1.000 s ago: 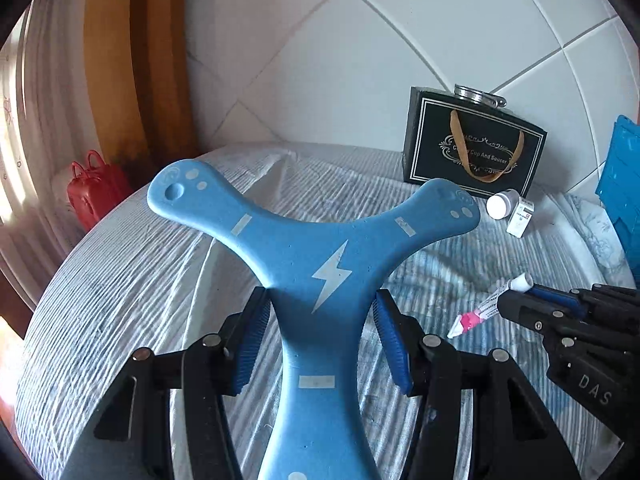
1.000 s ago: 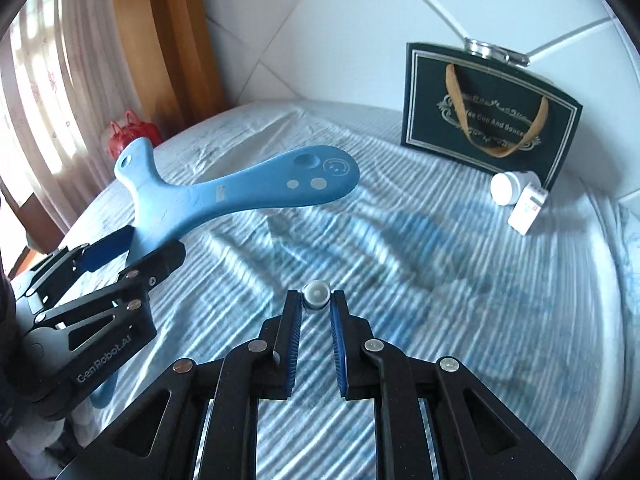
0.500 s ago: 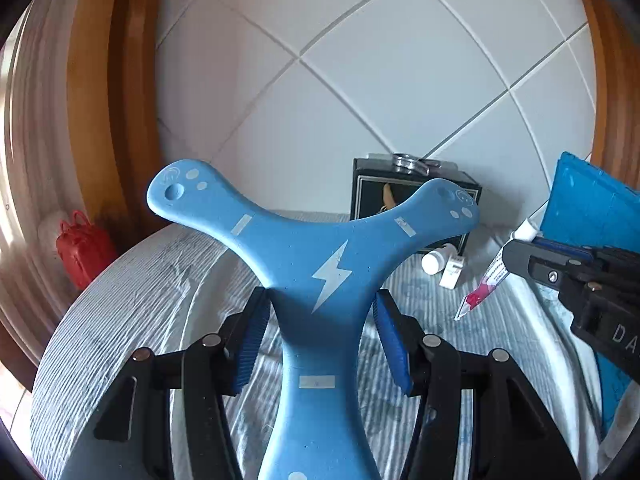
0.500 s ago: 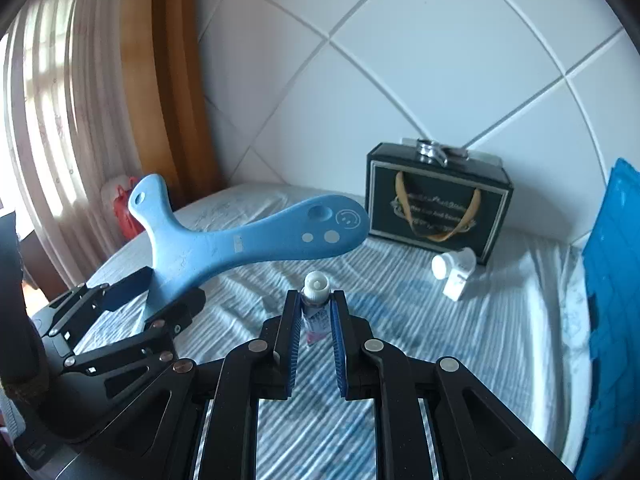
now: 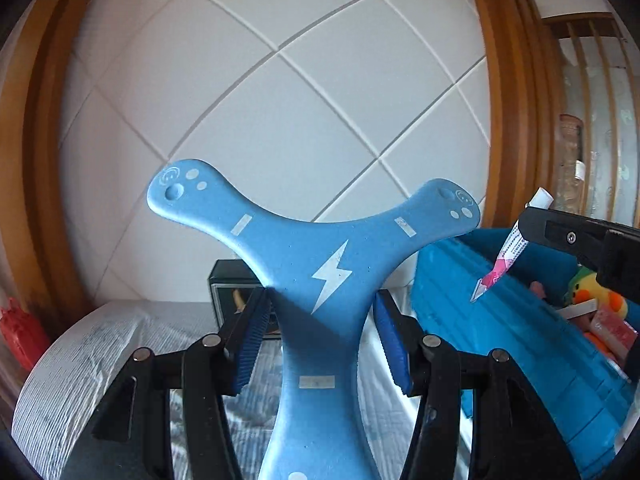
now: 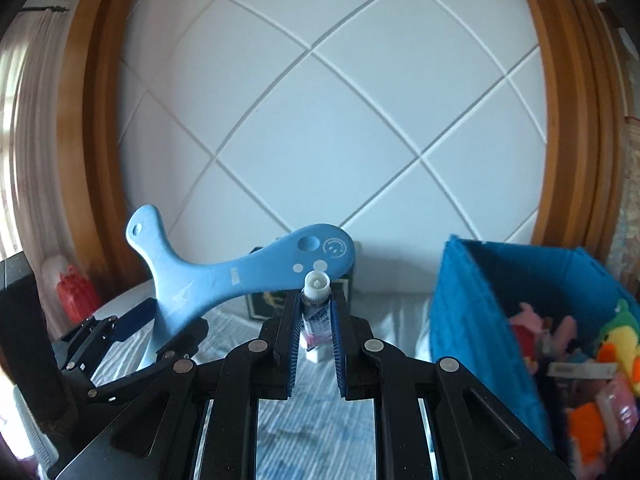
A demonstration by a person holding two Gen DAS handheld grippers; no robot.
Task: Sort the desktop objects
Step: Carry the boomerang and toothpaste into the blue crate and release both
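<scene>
My left gripper (image 5: 320, 312) is shut on a blue three-armed foam boomerang (image 5: 320, 256) with a white lightning bolt, held up in the air; it also shows in the right wrist view (image 6: 224, 280). My right gripper (image 6: 316, 308) is shut on a small white-capped tube (image 6: 316, 312) with pink and white print, cap pointing up. In the left wrist view the tube (image 5: 504, 256) hangs above the rim of the blue bin (image 5: 500, 340).
The blue bin (image 6: 472, 320) at the right holds plush toys and packets. A dark gift bag (image 5: 228, 292) stands behind on the striped cloth (image 5: 100, 352). A red bag (image 6: 74, 292) sits at the far left. A white tiled wall with wooden frames is behind.
Both grippers have risen and swung right with their loads. The blue bin has come into full view, and the tube is now over its rim.
</scene>
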